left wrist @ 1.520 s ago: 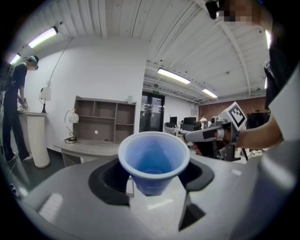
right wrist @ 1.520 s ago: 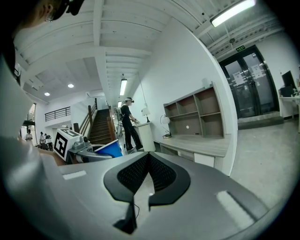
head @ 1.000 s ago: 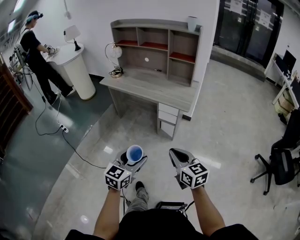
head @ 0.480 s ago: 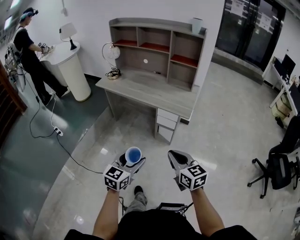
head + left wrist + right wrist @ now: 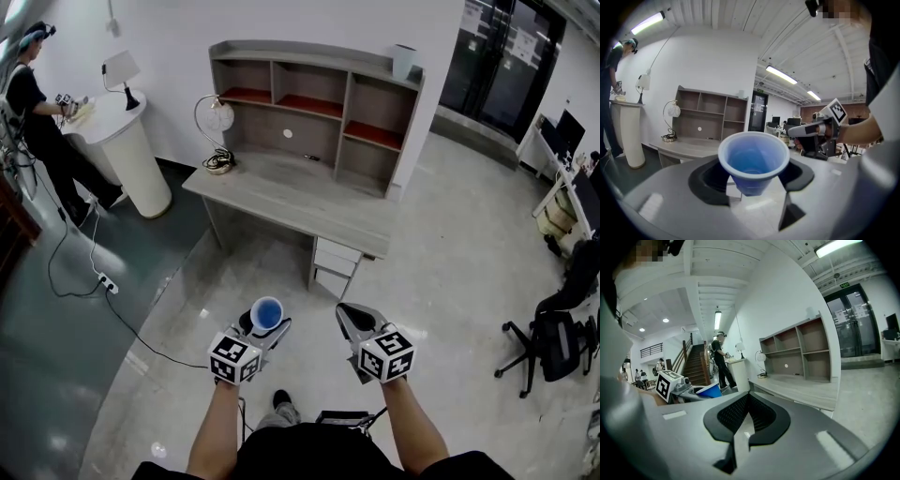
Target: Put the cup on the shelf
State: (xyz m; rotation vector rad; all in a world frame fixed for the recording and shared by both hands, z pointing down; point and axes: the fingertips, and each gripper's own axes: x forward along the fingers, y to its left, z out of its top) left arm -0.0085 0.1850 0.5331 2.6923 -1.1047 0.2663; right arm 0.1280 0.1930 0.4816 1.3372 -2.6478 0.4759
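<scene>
The left tool point(image 5: 266, 325) is clamped on the blue cup point(image 5: 267, 311), one jaw on either side of its lower body. The cup stands upright with its mouth open to the ceiling, just left of centre in the lower part of the head view. Beside it to the right, the right tool point(image 5: 353, 317) has its jaws pressed together with nothing between them. Both are held out from the person's forearms over the pale floor point(image 5: 441, 253).

The shelf point(image 5: 314, 94) sits in the upper middle of the head view, at the back of a grey table point(image 5: 291, 197), well apart from the cup. Its upper compartments have red bottoms, and a white container point(image 5: 404, 61) stands on its top at the right end. At the left end of the table a round lamp point(image 5: 217, 116) arches over a coiled cable point(image 5: 218, 161). A small dark thing point(image 5: 314, 157) lies near the shelf's back panel; what it is cannot be told. Drawers point(image 5: 333, 267) hang under the table's right part, on the side facing the tools.

Between the tools and the table lies only floor. A black cord point(image 5: 159, 323) crosses it from a power strip point(image 5: 105, 283) at the left towards the person's shoe point(image 5: 281, 401). In the upper left a second person point(image 5: 33, 112) stands at a white round stand point(image 5: 127, 159) carrying a desk lamp point(image 5: 118, 70). An office chair point(image 5: 553, 328) is at the right edge, and dark glass doors point(image 5: 506, 66) fill the upper right.
</scene>
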